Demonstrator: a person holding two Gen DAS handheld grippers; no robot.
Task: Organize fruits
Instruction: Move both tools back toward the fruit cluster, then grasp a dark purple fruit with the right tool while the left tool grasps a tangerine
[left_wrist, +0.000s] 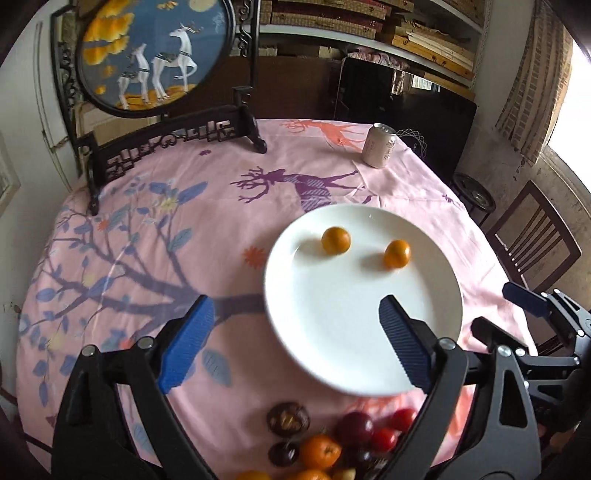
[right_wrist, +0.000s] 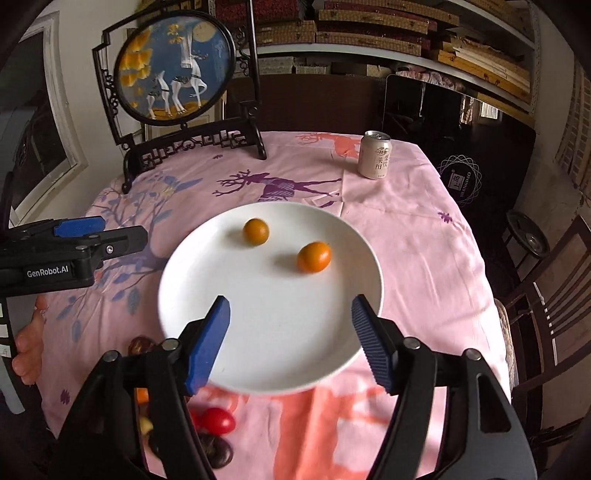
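White plate (left_wrist: 332, 332) sits on the pink deer-print tablecloth (left_wrist: 147, 229), toward the near side of the round table. Two small orange fruits on the plate's far half, apart from each other: left orange fruit (right_wrist: 255, 231) and right orange fruit (right_wrist: 313, 257). Neither touches a gripper.

Left gripper (left_wrist: 295, 343): jaws spread wide, nothing between the blue pads (left_wrist: 186, 345); it hangs above the near left part of the plate. Released.

Right gripper (right_wrist: 295, 345): jaws apart, nothing clasped; the pads hang over the plate's near edge. Released. In the right wrist view the left gripper shows at the left edge, with fingers of the person's hand (right_wrist: 27, 350) below it.

Remaining fruit pile (left_wrist: 325, 443) lies on the cloth at the near edge, just near of the plate: orange fruits, red tomatoes, dark purple and brown pieces. Exact count cannot be told; the gripper bodies hide part of it.

Far side of table: upright drink can (right_wrist: 374, 155) at far right, round deer screen (left_wrist: 147, 55) on a dark carved stand at far left. A wooden chair (left_wrist: 535, 243) stands right of the table.
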